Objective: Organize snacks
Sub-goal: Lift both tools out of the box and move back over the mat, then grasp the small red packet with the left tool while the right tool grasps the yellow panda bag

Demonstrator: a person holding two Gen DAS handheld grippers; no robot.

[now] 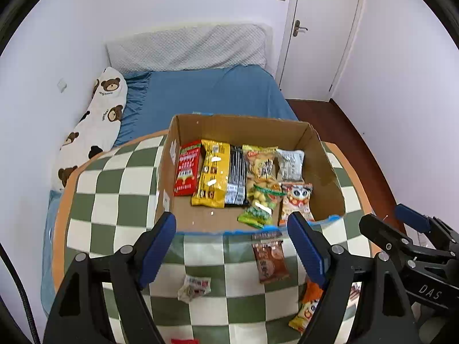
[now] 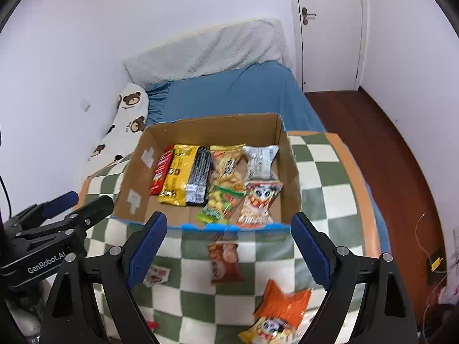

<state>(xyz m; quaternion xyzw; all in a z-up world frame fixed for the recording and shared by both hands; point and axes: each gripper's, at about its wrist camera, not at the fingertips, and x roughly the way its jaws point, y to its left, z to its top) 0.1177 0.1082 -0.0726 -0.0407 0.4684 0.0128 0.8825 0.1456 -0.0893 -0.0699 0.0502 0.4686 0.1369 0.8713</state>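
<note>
Both the left tool (image 1: 232, 246) and the right tool (image 2: 229, 246) are held spread, nothing pinched. Snack packets (image 1: 212, 176) are lined up inside the cardboard box (image 1: 330, 172); a brown packet (image 1: 269, 261) is left on the checkered counter (image 1: 114, 189), just beside the box's near edge.

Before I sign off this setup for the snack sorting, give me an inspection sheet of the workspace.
Surface: green-and-white checked cloth over a table, orange border.
Job's things: open cardboard box holding packets in rows, among them a red packet and a yellow packet; brown packet, small white packet and orange packet lie loose on the cloth.
Clutter: nothing seen on the cloth.
Grippers: left gripper and right gripper open, holding nothing.
Cables: black cable at the left edge; thin wires on the floor.
Surroundings: blue bed, bear-print pillow, closed white door, wooden floor.
</note>
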